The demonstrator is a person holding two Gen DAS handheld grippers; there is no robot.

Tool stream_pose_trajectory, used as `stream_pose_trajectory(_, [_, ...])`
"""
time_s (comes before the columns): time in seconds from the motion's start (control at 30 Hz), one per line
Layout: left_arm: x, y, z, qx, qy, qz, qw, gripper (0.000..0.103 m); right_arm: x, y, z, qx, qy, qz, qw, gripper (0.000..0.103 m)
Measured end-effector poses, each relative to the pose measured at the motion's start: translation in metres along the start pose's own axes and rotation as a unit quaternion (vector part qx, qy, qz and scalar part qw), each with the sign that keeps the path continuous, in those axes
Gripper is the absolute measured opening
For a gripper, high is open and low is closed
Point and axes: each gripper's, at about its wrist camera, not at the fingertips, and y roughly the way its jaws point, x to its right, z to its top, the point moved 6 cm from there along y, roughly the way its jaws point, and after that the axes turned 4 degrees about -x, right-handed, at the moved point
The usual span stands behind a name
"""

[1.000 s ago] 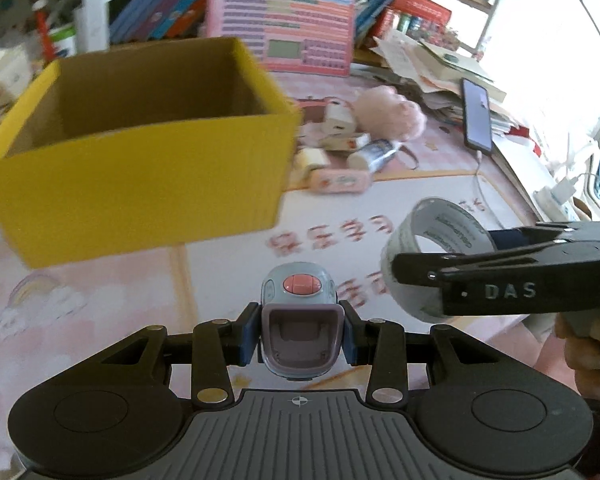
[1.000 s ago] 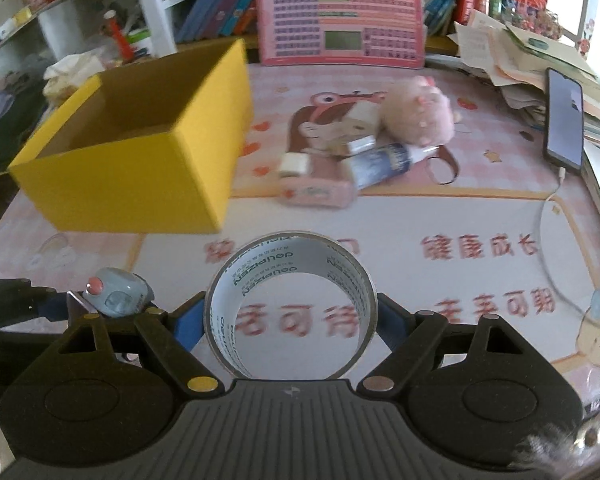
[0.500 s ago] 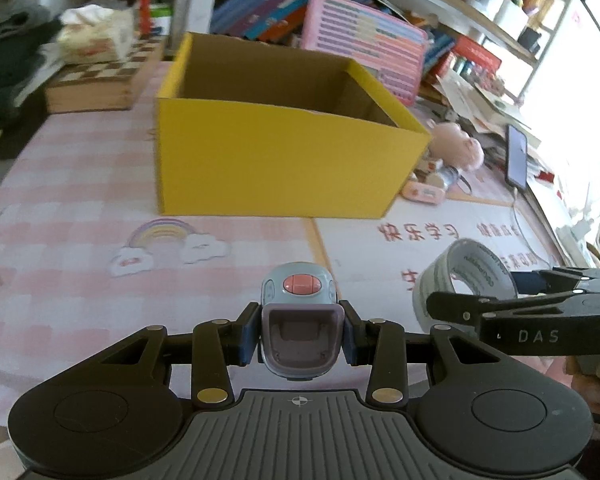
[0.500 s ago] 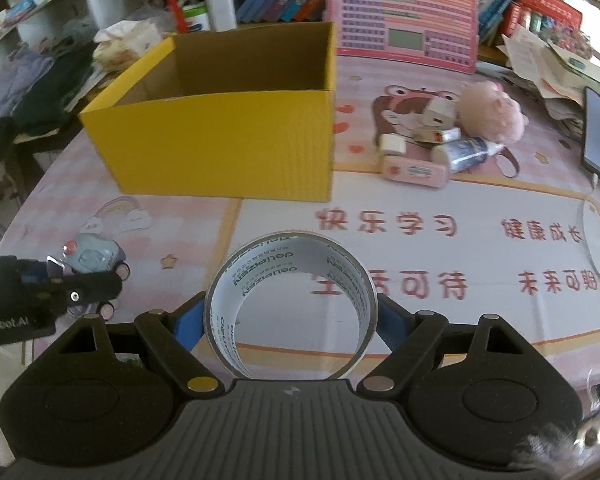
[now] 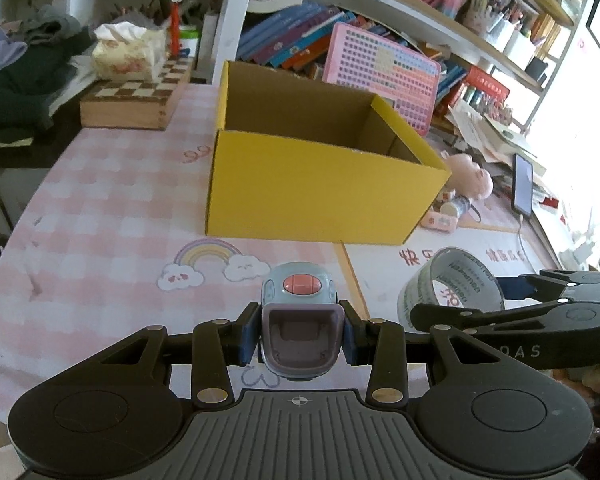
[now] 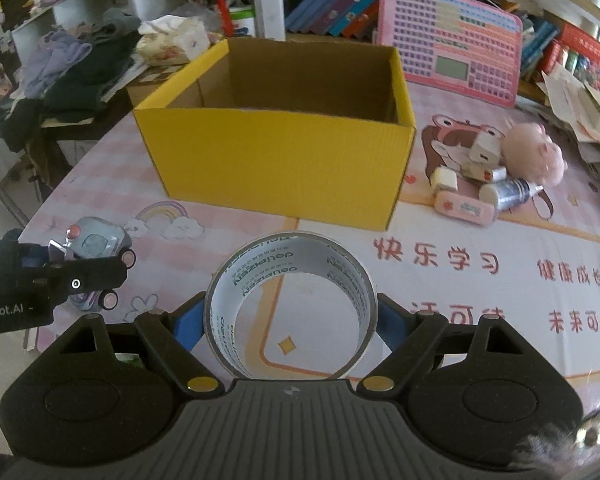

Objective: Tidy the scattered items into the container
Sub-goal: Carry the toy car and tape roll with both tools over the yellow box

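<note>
Pink tablecloth (image 6: 100,184) below: left claw (image 5: 299,334) clamps toy (image 5: 298,320); right claw (image 6: 290,316) clamps tape roll (image 6: 290,300).

Container: open-topped yellow corrugated cardboard box (image 6: 276,168) with a plain brown inside, standing upright on the pink checked table mat; no contents visible.
Tape: wide roll of clear packing tape (image 6: 290,306) with green printed lettering on its core, clamped by its outer sides, hole facing the camera, above the mat in front of the box.
Toy: small pale-blue rounded plastic toy (image 5: 299,320) with a coral-red oval button on top and a grey-lilac hollow end, gripped by both flanks, near the tape.
Scattered pile: fluffy pink plush toy (image 6: 534,154), flat pink case (image 6: 464,209), silver tube and white blocks, lying together right of the box.
</note>
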Motion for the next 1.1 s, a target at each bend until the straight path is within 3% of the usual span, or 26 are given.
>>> stream_pose_trajectory(0.6, [0.005,-0.026,0.042,0.060,0.015,-0.032,0.9976,0.038,-0.024,-0.027,0.046,0.051,-0.044,0.016,0.998,0.084])
stream_pose_trajectory(0.9, [0.019,-0.036,0.083,0.102,0.034,-0.044,0.9933,0.038,-0.019,-0.043,0.084,0.095,-0.071,0.027,0.993,0.084])
stream_pose_trajectory(1.1, [0.028,-0.023,0.119,0.119,0.055,-0.033,0.9908,0.038,-0.007,-0.036,0.123,0.117,-0.104,0.027,0.987,0.084])
